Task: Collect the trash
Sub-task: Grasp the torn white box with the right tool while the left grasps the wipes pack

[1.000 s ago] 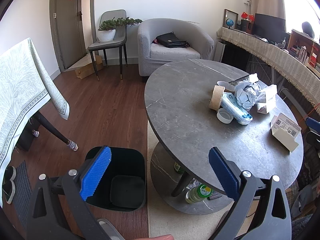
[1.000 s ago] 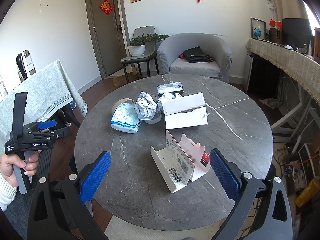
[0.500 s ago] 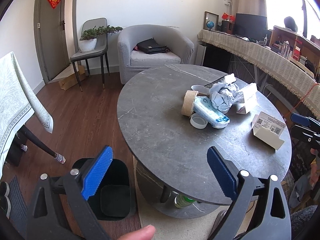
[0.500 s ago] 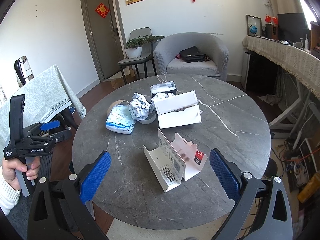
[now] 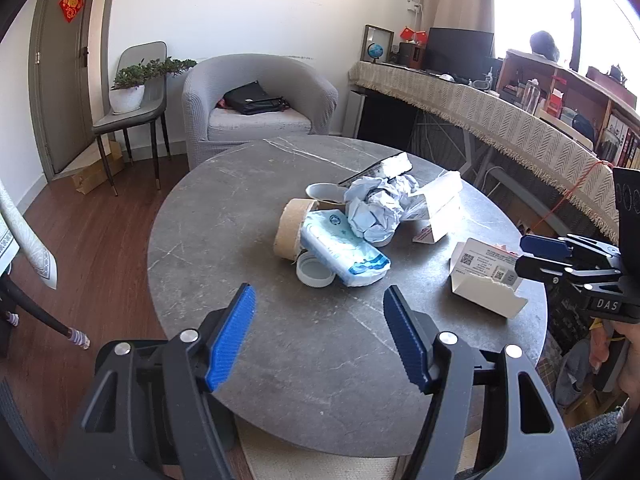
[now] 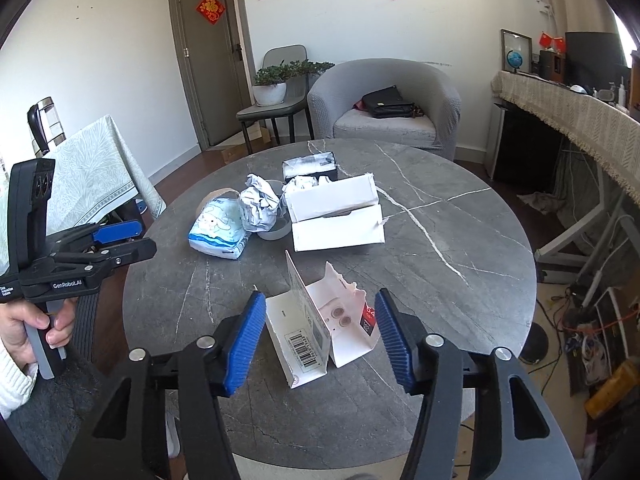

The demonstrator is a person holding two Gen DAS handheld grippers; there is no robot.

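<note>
On the round grey stone table (image 5: 224, 216) lies a heap of trash: crumpled paper (image 5: 376, 208), a blue wipes pack (image 5: 344, 248), a tape roll (image 5: 290, 224), a white lid (image 5: 316, 272) and an open white box (image 6: 336, 220). Nearer the rim stands a torn white carton (image 6: 316, 328). My right gripper (image 6: 320, 300) straddles that carton with its jaws closing; the pads sit beside its sides, and the carton is not squeezed. My left gripper (image 5: 318, 300) hovers over bare tabletop short of the lid, with its jaws closing on nothing.
A grey armchair (image 5: 256, 96) with a black bag and a chair holding a potted plant (image 5: 132, 92) stand behind the table. A cloth-covered table (image 6: 92, 168) is at the left. A fringed counter (image 5: 500, 120) and floor cables (image 6: 592, 320) are at the right.
The left gripper has swung from over the black bin and floor to over the tabletop. The jaws of both grippers have narrowed, the right pair around the torn carton.
</note>
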